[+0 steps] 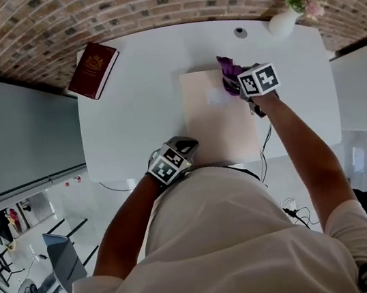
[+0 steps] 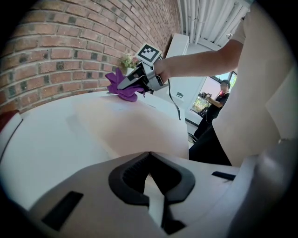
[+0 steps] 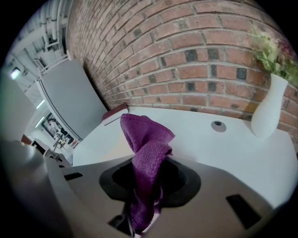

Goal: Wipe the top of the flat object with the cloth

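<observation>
Purple cloth (image 3: 145, 148), crumpled and nubby, sat pinched in the right gripper's (image 3: 148, 162) fingers over the beige flat board's (image 1: 218, 126) far right corner on the tabletop (image 1: 131, 119). Left gripper's (image 2: 149, 155) fingers were pressed together, empty.

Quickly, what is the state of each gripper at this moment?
Left gripper: shut, nothing between its jaws.
Right gripper: shut on the purple cloth.

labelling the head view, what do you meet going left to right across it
red book → left gripper → purple cloth → white vase; flat board left out, it overlaps the cloth
</observation>
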### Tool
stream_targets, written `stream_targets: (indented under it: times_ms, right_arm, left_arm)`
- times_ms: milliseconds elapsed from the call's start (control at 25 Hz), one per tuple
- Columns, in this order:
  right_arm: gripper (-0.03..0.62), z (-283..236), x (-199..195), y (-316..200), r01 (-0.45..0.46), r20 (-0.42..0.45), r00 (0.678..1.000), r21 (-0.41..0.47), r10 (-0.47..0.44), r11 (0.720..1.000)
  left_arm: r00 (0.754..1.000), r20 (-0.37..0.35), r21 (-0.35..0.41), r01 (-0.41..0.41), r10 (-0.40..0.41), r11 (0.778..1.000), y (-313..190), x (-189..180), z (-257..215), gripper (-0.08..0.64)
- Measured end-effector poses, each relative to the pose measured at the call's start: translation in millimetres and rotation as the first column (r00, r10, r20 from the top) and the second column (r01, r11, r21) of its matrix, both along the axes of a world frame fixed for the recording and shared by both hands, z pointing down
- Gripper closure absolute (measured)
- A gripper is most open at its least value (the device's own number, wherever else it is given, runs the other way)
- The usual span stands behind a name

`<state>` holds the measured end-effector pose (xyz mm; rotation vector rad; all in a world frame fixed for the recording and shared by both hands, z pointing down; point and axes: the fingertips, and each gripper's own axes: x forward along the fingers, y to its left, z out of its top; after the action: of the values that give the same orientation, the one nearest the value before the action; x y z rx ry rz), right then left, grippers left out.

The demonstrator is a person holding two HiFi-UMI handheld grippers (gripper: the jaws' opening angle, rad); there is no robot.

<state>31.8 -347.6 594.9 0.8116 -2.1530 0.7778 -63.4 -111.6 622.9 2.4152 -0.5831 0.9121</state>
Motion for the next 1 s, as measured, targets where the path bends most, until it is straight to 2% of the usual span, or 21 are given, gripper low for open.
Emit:
stream_targets:
  times_ms: [280, 480, 680, 1000]
  right_arm:
    - [0.454, -6, -102, 25, 0.170, 0.057, 0.984, -0.009, -0.169, 0.985]
    - [0.454, 0, -133, 33, 0.235, 0.044, 0.971, -0.016, -0.234, 0.972]
    - [0.454, 8, -102, 23, 0.192, 0.026, 0.981, -0.022, -0.191, 0.981]
    - [0.454, 15, 4, -5, 0.041, -0.023, 0.999, -0.015, -0.041, 0.999]
  left_arm:
    - [1.000, 0.018, -0.001, 0.001, -0.001, 1.000, 0, 2, 0, 0.535]
    - [1.000, 0.024, 0.004, 0.017, -0.017, 1.000, 0, 2, -1, 0.535]
    - [0.999, 0.020, 0.004, 0.031, -0.031, 1.000, -1, 1, 0, 0.535]
    - [0.998, 0.022, 0.005, 0.056, -0.056, 0.998, 0, 2, 3, 0.535]
